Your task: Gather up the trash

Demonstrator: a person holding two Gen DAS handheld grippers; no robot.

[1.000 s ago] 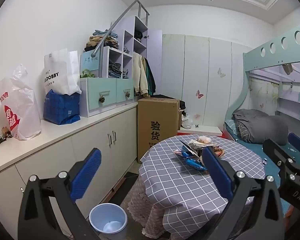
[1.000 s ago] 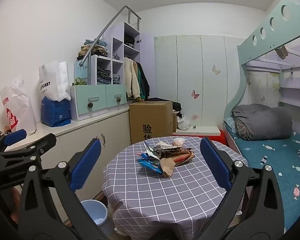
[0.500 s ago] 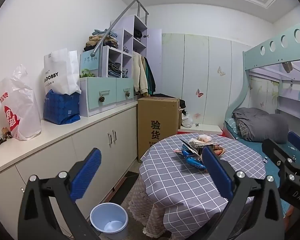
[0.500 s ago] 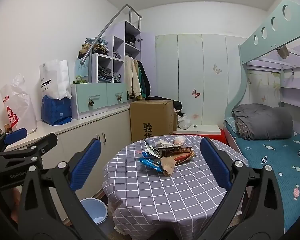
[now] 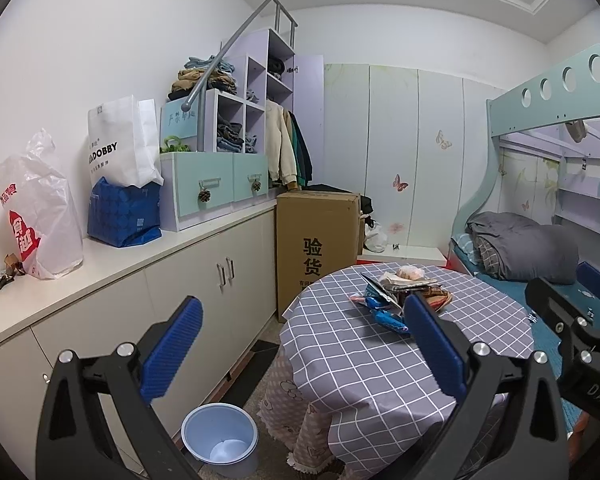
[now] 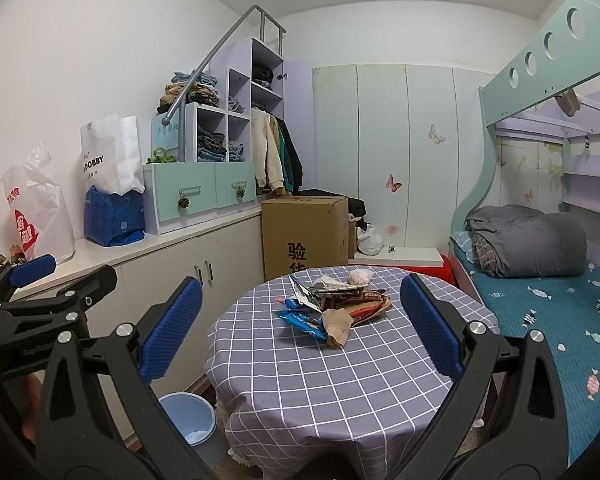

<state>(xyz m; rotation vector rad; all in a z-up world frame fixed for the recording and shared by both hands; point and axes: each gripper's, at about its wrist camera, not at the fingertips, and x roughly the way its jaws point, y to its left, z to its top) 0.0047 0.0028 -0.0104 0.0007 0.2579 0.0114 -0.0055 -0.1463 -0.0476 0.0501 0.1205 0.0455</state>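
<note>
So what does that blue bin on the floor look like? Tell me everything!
The bin is a small round pail, light blue, and looks like plastic. It stands upright on the floor with no lid, tucked between the white cabinet and the table. Something pale lies at its bottom, too unclear to name. Nothing else seems to touch it; both grippers are up above it.

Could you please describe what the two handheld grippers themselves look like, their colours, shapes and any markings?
Both the left gripper and right gripper have black angular frames with silver bolt heads and two ribbed blue finger pads. White lettering marks their bodies, only partly legible. No cables or sleeves show.
</note>
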